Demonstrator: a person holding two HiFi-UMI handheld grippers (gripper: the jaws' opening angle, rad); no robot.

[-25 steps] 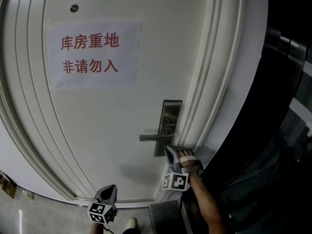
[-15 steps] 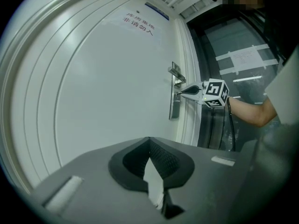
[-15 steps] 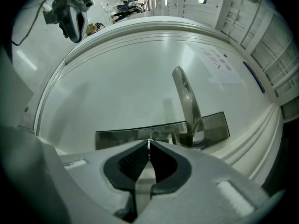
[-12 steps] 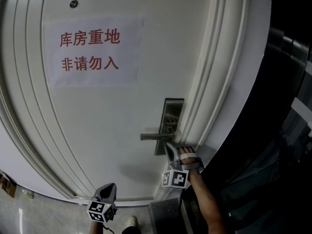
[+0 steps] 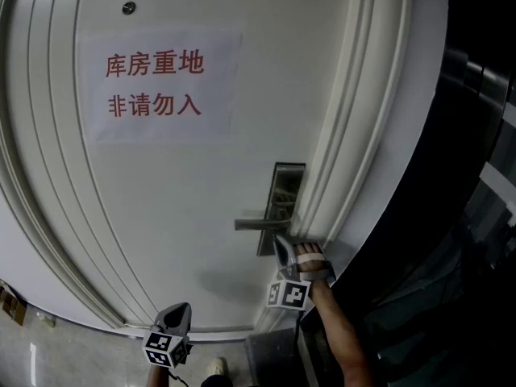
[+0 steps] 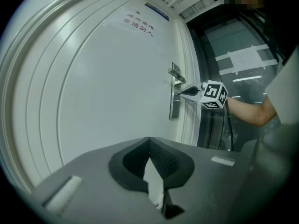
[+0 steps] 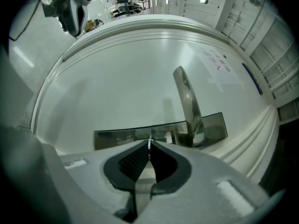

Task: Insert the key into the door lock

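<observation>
Right gripper [image 5: 280, 247]: held level, with the jaws pinched almost fully together on a key [image 7: 149, 143]. Only a thin silver sliver of the key shows past the pads.

Key: its tip lies against the lock plate [image 7: 117, 138]. Whether it sits in the keyhole cannot be told.

Lock plate: a dark metal strip on the door, upright in the head view, close to the door's right edge. The right gripper meets its lower part, just under the handle.

Handle [image 5: 260, 224]: a metal lever that sticks out leftward from the plate. It is level and no gripper touches it.

Forearm [image 5: 339, 337]: bare, running from the lower edge of the head view up to the right gripper.

Left gripper [image 6: 149, 139]: the jaw tips are together with nothing between them. It is held low and to the left, well apart from the plate and just off the door's face.

Door [image 5: 201, 216]: white with raised curved mouldings, and closed.

Paper sign [image 5: 157, 87]: a white sheet on the upper half of the door with two rows of red characters.

Peephole [image 5: 128, 8]: a small round fitting above the sign.

Door frame [image 5: 379, 135]: white and ribbed, just right of the plate.

Glass panel [image 5: 476, 216]: dark, beyond the frame on the right.

Floor [image 5: 48, 361]: pale, showing at the lower left corner.
</observation>
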